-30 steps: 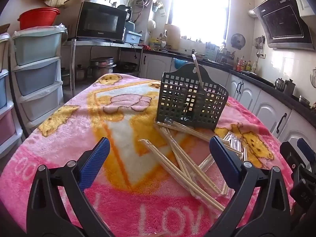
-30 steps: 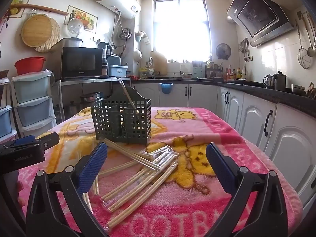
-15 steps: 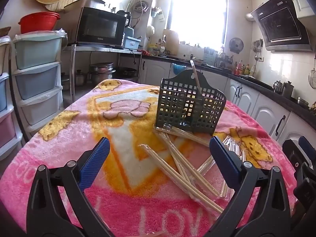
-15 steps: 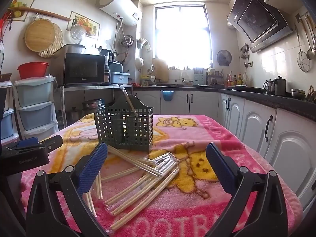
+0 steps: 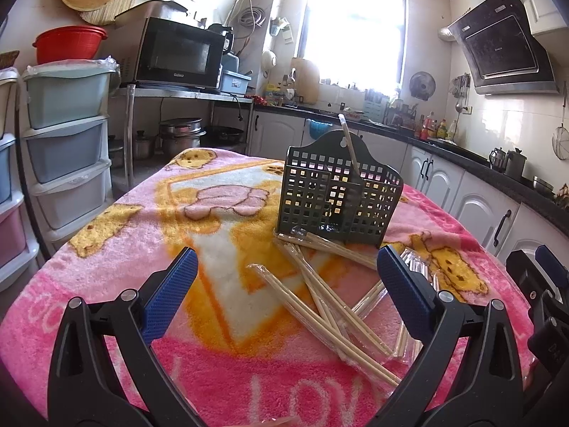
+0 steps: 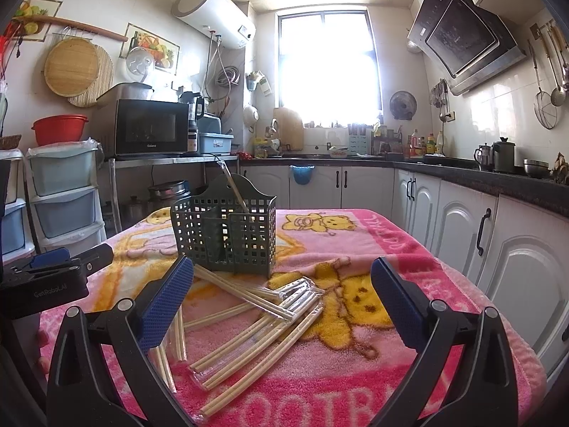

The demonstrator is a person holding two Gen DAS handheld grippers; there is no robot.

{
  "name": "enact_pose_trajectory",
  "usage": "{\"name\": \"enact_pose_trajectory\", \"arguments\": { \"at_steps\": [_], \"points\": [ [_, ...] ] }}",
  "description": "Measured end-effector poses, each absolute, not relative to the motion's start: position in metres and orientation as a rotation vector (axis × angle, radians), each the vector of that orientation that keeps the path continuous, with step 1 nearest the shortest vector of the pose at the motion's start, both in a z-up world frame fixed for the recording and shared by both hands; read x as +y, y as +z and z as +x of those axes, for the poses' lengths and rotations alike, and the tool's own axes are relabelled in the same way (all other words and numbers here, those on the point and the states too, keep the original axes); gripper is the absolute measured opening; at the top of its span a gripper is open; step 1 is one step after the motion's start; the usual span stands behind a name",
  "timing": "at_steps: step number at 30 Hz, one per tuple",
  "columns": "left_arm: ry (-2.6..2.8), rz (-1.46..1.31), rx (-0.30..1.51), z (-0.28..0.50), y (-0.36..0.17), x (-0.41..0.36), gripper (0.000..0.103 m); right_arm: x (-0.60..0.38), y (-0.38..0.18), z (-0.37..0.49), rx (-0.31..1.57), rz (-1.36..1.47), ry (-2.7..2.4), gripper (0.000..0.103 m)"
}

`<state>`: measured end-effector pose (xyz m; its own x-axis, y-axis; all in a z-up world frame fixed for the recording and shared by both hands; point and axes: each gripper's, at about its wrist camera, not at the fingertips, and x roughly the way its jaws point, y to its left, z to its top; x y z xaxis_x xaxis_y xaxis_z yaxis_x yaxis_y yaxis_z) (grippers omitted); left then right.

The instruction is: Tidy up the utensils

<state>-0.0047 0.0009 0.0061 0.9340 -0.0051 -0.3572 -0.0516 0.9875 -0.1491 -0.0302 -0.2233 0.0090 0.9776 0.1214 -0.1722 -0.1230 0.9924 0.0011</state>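
Holding both wide apart & empty, we've got the left hand-held gripper (image 5: 286, 286) and right hand-held gripper (image 6: 281, 293) above the table (image 5: 106, 249). Wrapped chopsticks (image 6: 249, 327) lie scattered just in front of the utensil basket (image 6: 227, 231); one stick (image 5: 350, 146) stands inside.

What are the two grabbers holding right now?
Nothing. The left hand-held gripper and right hand-held gripper are both open and empty above the wrapped chopsticks.
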Motion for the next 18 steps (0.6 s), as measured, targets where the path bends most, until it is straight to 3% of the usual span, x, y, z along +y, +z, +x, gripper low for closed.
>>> {"name": "enact_pose_trajectory", "arguments": {
  "at_steps": [18],
  "points": [
    [0.016,-0.154,0.345,-0.0092,0.0097,-0.0019,0.093,-0.2212,0.0112,-0.0329,0.167,-0.006,0.125,0.097]
  ]
}}
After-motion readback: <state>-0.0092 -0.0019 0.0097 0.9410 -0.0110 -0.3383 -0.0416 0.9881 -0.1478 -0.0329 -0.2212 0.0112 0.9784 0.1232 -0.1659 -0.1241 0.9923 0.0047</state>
